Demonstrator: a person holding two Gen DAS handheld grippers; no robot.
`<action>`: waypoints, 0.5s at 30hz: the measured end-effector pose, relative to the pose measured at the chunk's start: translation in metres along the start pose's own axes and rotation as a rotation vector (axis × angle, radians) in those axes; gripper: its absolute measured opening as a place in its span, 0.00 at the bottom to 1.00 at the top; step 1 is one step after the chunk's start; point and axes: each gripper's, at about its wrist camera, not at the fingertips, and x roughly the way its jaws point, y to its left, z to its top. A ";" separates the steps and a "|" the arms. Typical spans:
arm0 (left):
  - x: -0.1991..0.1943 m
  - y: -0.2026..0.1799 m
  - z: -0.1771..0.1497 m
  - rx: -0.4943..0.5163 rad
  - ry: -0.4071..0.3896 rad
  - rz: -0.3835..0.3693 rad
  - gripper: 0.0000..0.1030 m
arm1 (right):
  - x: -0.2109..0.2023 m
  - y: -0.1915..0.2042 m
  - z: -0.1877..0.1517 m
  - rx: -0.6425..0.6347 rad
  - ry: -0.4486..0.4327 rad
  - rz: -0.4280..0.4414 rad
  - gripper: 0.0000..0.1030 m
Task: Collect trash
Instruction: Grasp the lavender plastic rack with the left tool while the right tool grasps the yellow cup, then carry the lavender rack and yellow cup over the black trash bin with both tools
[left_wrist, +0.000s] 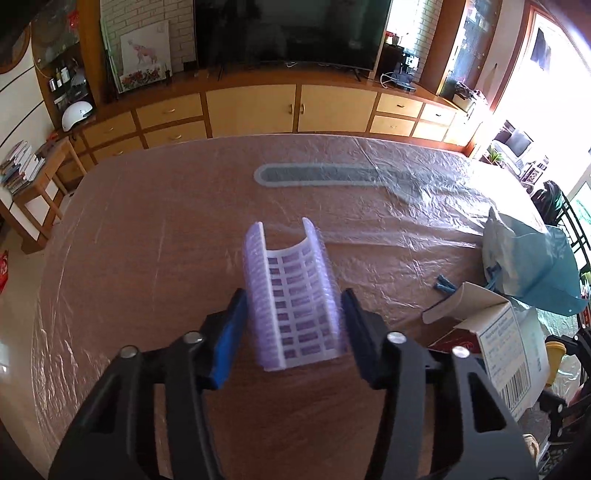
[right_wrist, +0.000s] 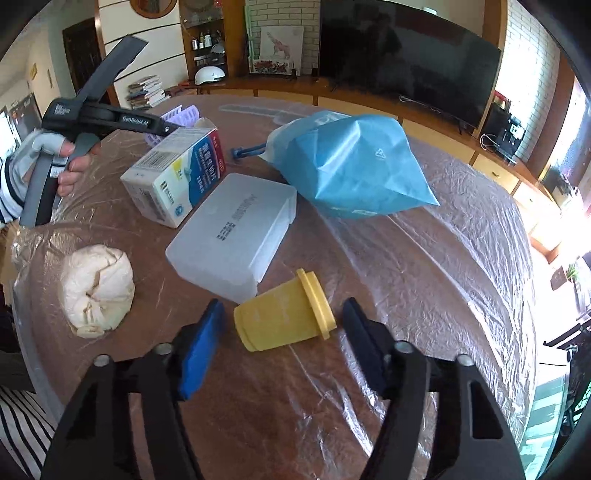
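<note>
A curved purple bubble-wrap sheet with a white grid backing (left_wrist: 291, 291) stands between the fingers of my left gripper (left_wrist: 291, 332), whose jaws are wide apart and touch its sides lightly or not at all. It also shows in the right wrist view (right_wrist: 177, 118) behind the left gripper's body. A yellow plastic cup (right_wrist: 284, 317) lies on its side between the open fingers of my right gripper (right_wrist: 282, 347). A blue trash bag (right_wrist: 351, 166) lies on the table beyond it, also in the left wrist view (left_wrist: 528, 258).
A translucent plastic box (right_wrist: 236, 232), a white and red carton (right_wrist: 173, 177), also in the left wrist view (left_wrist: 495, 343), and a crumpled cream wad (right_wrist: 98, 291) lie on the plastic-covered round table (left_wrist: 147, 240). A blue clip (left_wrist: 445, 286) lies by the bag. Cabinets and a TV stand behind.
</note>
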 end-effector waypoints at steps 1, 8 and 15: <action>-0.001 0.000 -0.001 0.001 -0.001 -0.003 0.44 | 0.000 -0.001 0.001 0.002 -0.001 0.003 0.49; -0.015 -0.002 -0.011 0.018 -0.024 -0.042 0.43 | -0.009 -0.009 0.005 0.065 -0.018 0.050 0.48; -0.032 -0.007 -0.031 0.039 -0.022 -0.046 0.43 | -0.026 -0.013 -0.004 0.181 -0.043 0.090 0.48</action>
